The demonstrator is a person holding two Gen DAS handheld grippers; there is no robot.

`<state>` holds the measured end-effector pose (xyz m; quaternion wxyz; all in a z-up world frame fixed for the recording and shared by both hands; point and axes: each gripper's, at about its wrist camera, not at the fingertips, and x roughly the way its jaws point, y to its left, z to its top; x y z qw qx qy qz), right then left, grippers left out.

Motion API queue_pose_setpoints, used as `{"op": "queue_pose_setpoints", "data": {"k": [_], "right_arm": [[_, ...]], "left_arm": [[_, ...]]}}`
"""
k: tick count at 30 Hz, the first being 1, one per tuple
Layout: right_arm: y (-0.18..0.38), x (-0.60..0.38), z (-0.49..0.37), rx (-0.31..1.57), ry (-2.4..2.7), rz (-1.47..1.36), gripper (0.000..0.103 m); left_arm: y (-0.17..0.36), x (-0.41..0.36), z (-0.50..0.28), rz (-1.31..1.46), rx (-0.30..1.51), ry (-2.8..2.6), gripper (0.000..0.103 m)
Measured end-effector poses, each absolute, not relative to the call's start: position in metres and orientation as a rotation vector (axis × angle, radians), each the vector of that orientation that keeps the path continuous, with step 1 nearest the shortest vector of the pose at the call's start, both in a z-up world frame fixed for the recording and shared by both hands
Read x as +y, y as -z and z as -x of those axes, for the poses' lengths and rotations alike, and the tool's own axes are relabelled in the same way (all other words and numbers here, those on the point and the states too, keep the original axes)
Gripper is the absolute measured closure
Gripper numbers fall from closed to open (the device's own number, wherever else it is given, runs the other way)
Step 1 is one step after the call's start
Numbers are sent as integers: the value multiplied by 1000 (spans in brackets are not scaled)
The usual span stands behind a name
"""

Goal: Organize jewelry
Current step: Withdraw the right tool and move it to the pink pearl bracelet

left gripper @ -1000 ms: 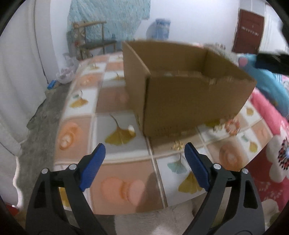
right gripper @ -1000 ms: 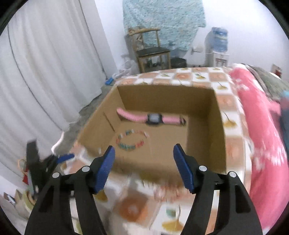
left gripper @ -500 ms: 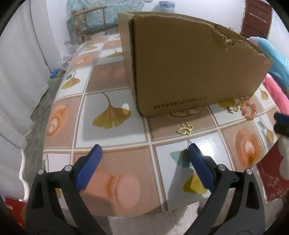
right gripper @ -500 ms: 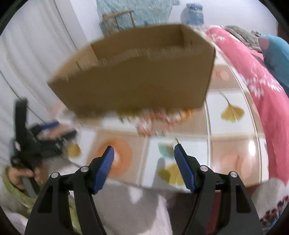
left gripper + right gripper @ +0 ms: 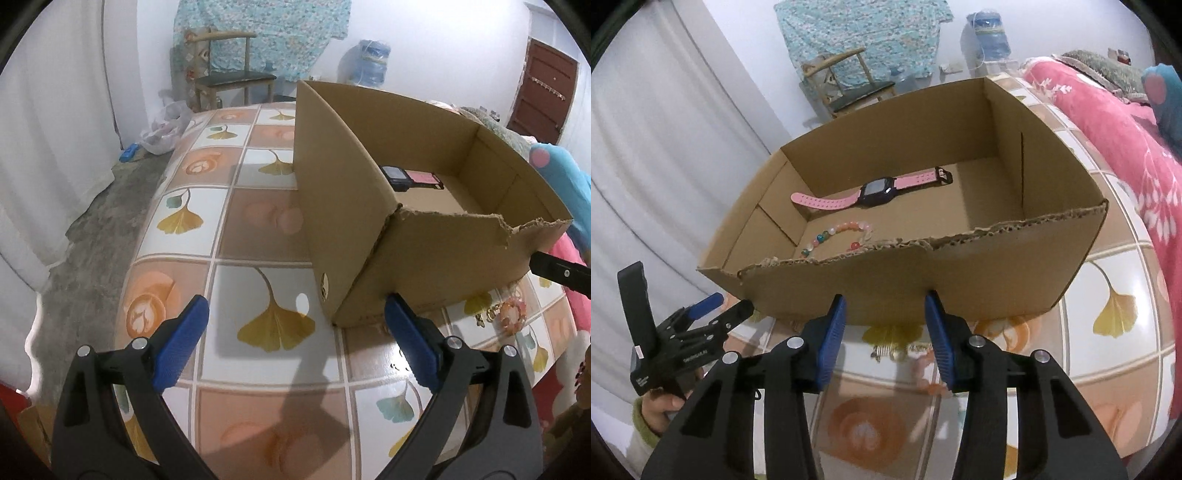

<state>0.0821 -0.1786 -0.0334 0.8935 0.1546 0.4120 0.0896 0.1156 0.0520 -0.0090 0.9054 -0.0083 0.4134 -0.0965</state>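
R gripper jaws closing, nothing between, box ahead

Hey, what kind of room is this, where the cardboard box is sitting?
Probably a room in a home, maybe a bedroom: a table with a ginkgo-leaf cloth, a wooden chair by the wall, a water cooler bottle, and a pink floral blanket alongside.

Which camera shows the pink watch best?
The right wrist view: the pink watch lies fully visible on the box floor. The left wrist view shows only its dark face and one strap end behind the box wall.
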Motion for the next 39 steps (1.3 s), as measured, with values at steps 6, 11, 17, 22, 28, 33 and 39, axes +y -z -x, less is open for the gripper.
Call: {"op": "queue_pose_setpoints", "data": {"k": [6,11,17,22,28,33,39], "right_arm": [[35,-177,-81,848,-180,-305,60],[38,-176,-66,856,-178,-276,60],[48,-174,-17,903,-138,-161,51],[67,-176,6,960,-37,-84,49],[76,-172,5,959,34,-35,43],[78,-169,5,950,47,-19,41],[64,-163,12,865,-19,-16,41]], "left_arm": [[14,54,-120,47,848,216,10],[17,53,-113,40,853,205,10],[16,48,-80,47,872,287,10],[31,31,-62,-14,905,305,10],[42,21,-60,-73,914,265,10],[45,18,-56,-105,901,245,8],[45,18,-54,-111,900,241,7]]}}
